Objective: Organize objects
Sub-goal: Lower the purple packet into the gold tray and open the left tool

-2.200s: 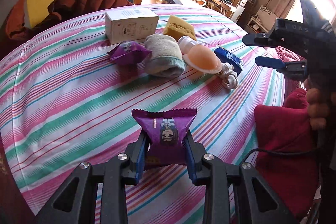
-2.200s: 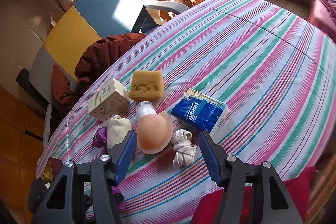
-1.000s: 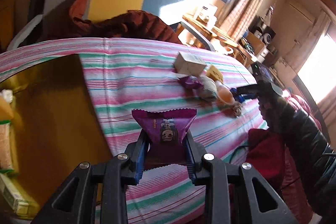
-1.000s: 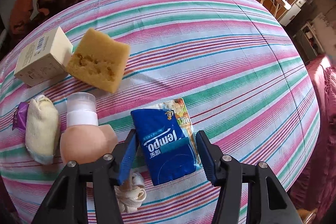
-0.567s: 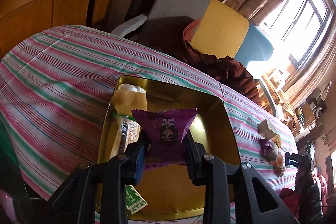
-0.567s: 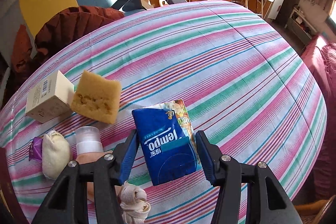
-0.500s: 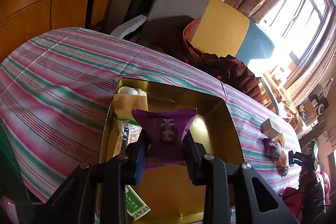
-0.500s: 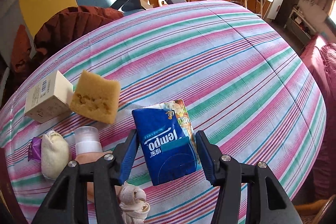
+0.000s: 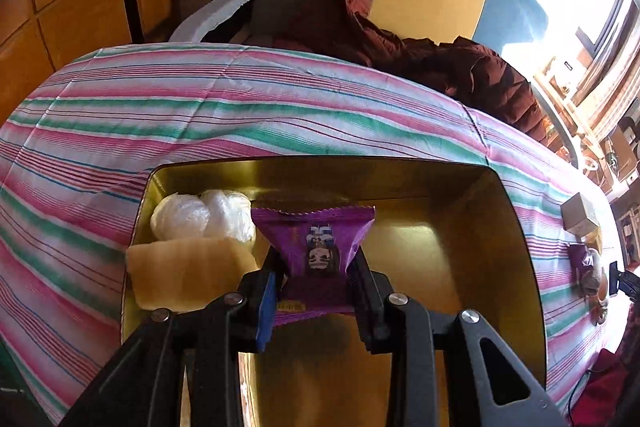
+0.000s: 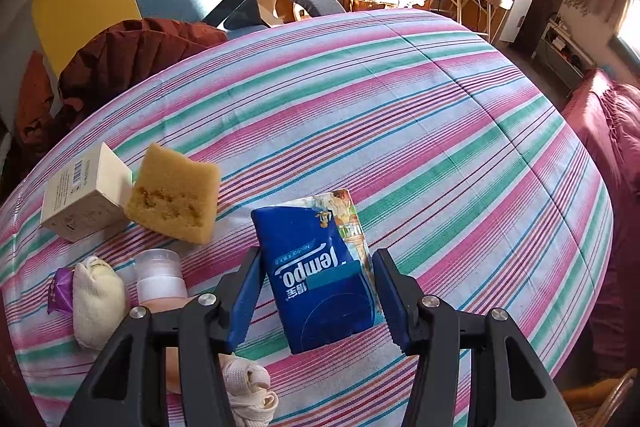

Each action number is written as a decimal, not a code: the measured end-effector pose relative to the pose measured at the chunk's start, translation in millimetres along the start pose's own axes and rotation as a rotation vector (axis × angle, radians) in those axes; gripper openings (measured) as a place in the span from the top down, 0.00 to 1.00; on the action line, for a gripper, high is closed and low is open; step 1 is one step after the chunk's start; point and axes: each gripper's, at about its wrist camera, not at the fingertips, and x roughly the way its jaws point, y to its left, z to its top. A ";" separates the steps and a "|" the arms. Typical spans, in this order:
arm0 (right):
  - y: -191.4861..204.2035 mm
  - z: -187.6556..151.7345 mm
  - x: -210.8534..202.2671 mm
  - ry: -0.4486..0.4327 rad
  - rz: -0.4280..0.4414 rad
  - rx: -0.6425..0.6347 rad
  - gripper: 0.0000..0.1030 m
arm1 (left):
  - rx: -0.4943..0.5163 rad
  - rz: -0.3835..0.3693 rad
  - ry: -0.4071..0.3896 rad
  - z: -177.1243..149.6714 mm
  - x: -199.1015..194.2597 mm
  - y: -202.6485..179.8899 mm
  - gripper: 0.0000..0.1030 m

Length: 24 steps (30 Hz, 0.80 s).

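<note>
Over the gold tin, the left gripper pinches a purple snack packet, its fingers pressed tight on the wrapper. A sponge and white bags fill the tin's left corner. Released too far left, the packet could land on them, not on the bare floor. The right gripper pinches a blue tissue pack beside the tin's far-off table clutter; its slick film could slip.
</note>
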 end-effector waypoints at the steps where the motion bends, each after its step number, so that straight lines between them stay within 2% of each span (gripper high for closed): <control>1: 0.4 -0.1 0.0 -0.002 -0.003 -0.002 0.46 | 0.004 0.014 0.007 2.5 6.2 -1.2 0.69; 3: 1.5 -0.2 0.0 -0.003 -0.005 -0.008 0.46 | 0.008 0.027 0.025 6.2 18.8 -0.6 0.68; 7: 5.8 -0.5 0.5 -0.003 -0.007 -0.027 0.46 | 0.050 0.076 0.002 16.1 29.8 -4.7 0.66; 12: 9.8 -1.4 1.8 -0.001 -0.017 -0.045 0.46 | 0.047 0.091 0.005 24.9 33.1 -7.2 0.57; 15: 8.5 -1.1 0.7 -0.005 -0.015 -0.042 0.46 | 0.028 0.070 -0.020 23.8 21.0 -7.0 0.48; 19: 9.1 -1.2 0.7 -0.006 -0.015 -0.040 0.46 | 0.008 0.073 -0.068 16.1 -6.6 -4.3 0.48; 24: 7.9 -1.2 -0.6 -0.015 -0.018 -0.034 0.46 | -0.006 0.095 -0.172 -13.6 -61.7 -5.8 0.48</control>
